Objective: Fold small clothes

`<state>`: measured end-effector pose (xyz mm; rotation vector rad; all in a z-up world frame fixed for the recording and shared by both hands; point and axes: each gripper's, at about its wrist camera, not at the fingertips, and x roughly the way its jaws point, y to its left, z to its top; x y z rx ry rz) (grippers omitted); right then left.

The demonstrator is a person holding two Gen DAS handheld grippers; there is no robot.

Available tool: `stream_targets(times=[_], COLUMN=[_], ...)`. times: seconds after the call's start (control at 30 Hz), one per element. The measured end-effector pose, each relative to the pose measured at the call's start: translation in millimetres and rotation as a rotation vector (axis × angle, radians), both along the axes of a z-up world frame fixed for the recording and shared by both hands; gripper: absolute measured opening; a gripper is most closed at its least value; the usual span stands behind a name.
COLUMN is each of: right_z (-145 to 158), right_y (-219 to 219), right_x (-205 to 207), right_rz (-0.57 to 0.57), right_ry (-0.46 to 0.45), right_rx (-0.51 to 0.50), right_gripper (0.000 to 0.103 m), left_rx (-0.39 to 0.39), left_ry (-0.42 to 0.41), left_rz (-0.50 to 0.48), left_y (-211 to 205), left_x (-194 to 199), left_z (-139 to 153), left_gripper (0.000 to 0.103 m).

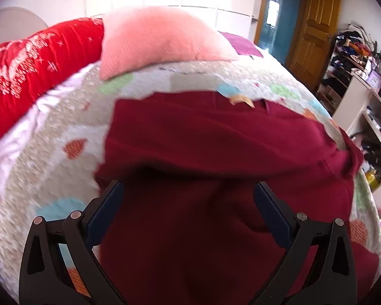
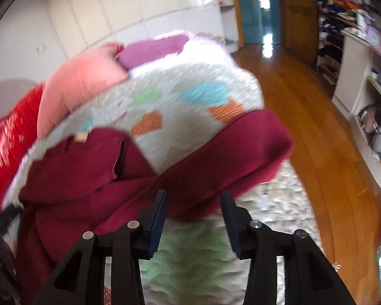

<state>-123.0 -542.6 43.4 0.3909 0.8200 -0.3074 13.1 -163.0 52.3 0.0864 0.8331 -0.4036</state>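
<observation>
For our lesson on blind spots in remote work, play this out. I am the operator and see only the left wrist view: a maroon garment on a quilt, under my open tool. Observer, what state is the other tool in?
Observer: The right tool is open, and nothing is pinched between its pads.
Operator: Where is it pointing?
Observer: Its tips are at a long band of the maroon garment, which runs toward the edge of the quilt.
Operator: What lies past that edge?
Observer: A wooden floor, well below the bed.
</observation>
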Motion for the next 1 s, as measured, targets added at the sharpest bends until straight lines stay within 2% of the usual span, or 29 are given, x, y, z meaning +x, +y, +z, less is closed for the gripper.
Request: stream_targets(times=[0.17,0.27,0.3,0.4,0.53,0.6,0.63,0.67,0.7,0.8,0.83,0.9,1.0], right_z=[3,3,-2,-21,-53,-65,-64,-60,-53,-13,10,44,93], right_y=[-42,-67,-76,-99,-121,-130,-131,-130,-127,-103,-89,-66,-10], right_x=[2,27,39,85,122,123,120,116,112,95,86,78,77], right_rz=[-0.115,-0.156,-0.163,-0.211,-0.249,-0.236,-0.223,-0.2,-0.187,-0.09,-0.041,0.034,0.218], right_ry=[0.008,-0.002,0.008,0.079,0.186,0.149,0.125,0.103,0.093,0.01,-0.043,-0.132,-0.247], right_rx=[0.051,0.107,0.132,0.174,0.195,0.251,0.25,0.238,0.205,0.065,0.022,-0.007,-0.052], right_gripper=[0.046,0.059,0.059,0.059,0.059,0.05,0.033,0.023,0.007,0.007,0.007,0.007,0.007], left_rx=[-0.006,0.037,0.05,0.052,0.039,0.037,0.038,0.037,0.035,0.005,-0.016,-0.071,-0.159], left_ry=[0.044,0.046,0.043,0.038,0.051,0.056,0.057,0.057,0.056,0.055,0.047,0.036,0.033], left_rz=[-0.022,-0.023,-0.021,-0.016,-0.017,-0.017,-0.016,-0.016,-0.017,-0.017,-0.01,0.013,0.047], left_y=[-15,-23,-24,-24,-22,-22,-22,-22,-22,-18,-14,-2,17], left_x=[-12,-15,-15,-16,-14,-13,-12,-12,-12,-12,-13,-15,-15], left_z=[-17,-29,-32,-34,-39,-40,-41,-41,-41,-39,-36,-26,-11], left_gripper=[0.102,0.102,0.102,0.102,0.102,0.102,0.102,0.102,0.102,0.102,0.102,0.102,0.102])
